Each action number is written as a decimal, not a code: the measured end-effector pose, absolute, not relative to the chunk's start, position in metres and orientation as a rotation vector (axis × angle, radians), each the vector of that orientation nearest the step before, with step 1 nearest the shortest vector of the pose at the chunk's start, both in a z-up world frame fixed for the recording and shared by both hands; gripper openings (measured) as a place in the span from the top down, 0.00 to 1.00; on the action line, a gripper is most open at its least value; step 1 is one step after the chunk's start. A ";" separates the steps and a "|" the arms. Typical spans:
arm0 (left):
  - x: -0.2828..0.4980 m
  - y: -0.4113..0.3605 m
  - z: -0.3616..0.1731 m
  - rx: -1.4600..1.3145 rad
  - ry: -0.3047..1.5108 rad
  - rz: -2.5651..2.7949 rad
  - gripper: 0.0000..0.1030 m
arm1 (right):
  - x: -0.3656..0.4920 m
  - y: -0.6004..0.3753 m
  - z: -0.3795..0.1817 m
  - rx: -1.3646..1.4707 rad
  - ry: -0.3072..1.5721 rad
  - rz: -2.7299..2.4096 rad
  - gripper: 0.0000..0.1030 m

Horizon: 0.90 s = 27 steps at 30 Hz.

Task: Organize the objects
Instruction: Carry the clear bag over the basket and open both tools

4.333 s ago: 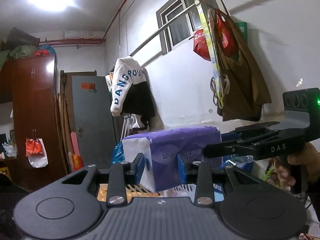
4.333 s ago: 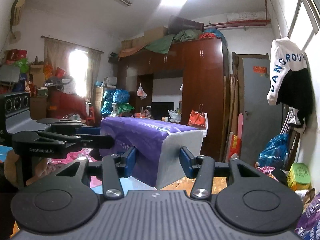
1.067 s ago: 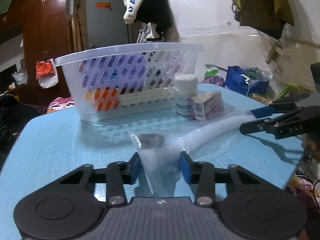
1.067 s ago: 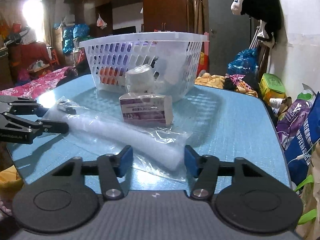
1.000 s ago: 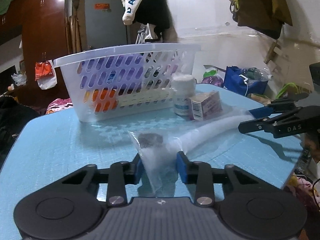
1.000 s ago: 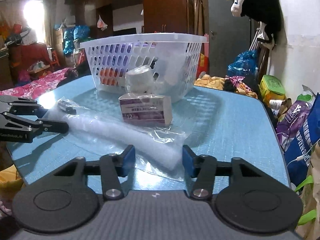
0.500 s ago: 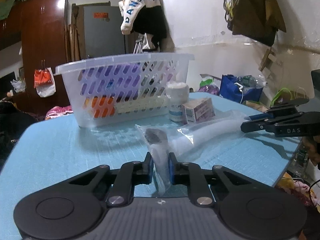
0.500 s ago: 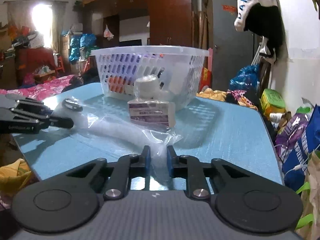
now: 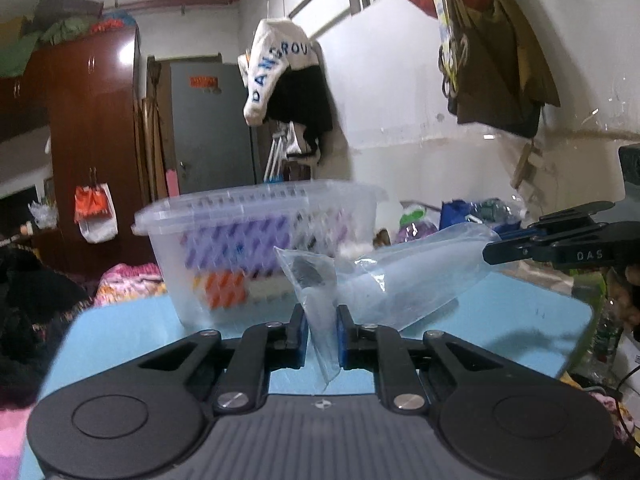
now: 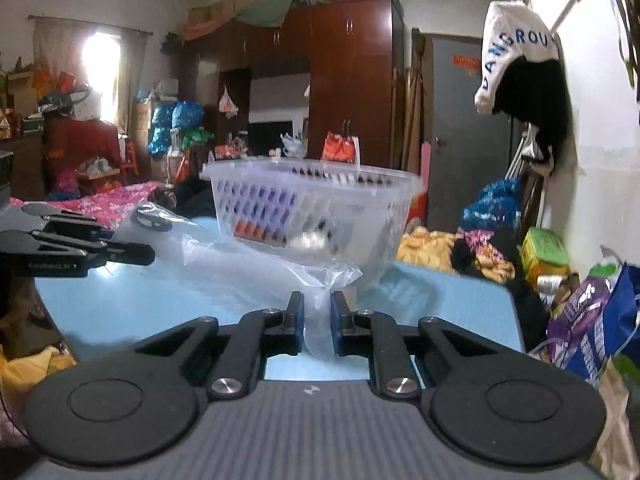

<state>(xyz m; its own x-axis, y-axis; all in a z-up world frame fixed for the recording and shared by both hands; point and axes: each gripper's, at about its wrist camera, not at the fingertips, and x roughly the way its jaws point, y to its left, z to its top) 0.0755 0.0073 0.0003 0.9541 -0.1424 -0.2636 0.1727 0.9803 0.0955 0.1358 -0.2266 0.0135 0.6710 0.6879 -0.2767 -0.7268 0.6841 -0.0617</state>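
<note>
Left gripper (image 9: 322, 330) clamped right down on one end of the clear bag (image 9: 404, 280), plastic pinched flat between the blue pads. Dark round bit inside the bag just past the fingertips. Pointing a touch below level.

Right gripper (image 10: 317, 326) same deal: squeezed shut on the other end of the bag (image 10: 240, 268), crumpled film bunched up between the pads and poking out above them. Also tilted slightly down.

Bag strung between the two, long white roll inside, hanging clear above the blue table (image 9: 120, 320). From the left jaws, stretching ahead and off to the right toward the other gripper (image 9: 516, 250); from the right jaws, ahead and off to the left toward the left one (image 10: 132, 254).

White basket (image 9: 256, 240) straight ahead of both jaws, behind the bag, sitting on the table (image 10: 452, 292), purple and orange stuff showing through the slots. A bit blurry in both views.
</note>
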 end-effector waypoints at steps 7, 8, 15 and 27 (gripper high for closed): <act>0.081 0.017 0.045 0.142 0.174 -0.141 0.83 | 0.152 -0.217 0.050 -0.156 0.183 0.810 0.85; 0.084 0.018 0.051 0.143 0.164 -0.133 0.83 | 0.157 -0.215 0.057 -0.149 0.181 0.814 0.85; 0.122 0.022 0.097 0.172 0.139 -0.100 0.83 | 0.193 -0.202 0.087 -0.111 0.180 0.785 0.85; 0.214 0.050 0.133 0.164 0.214 -0.049 0.83 | 0.256 -0.156 0.097 -0.130 0.216 0.731 0.85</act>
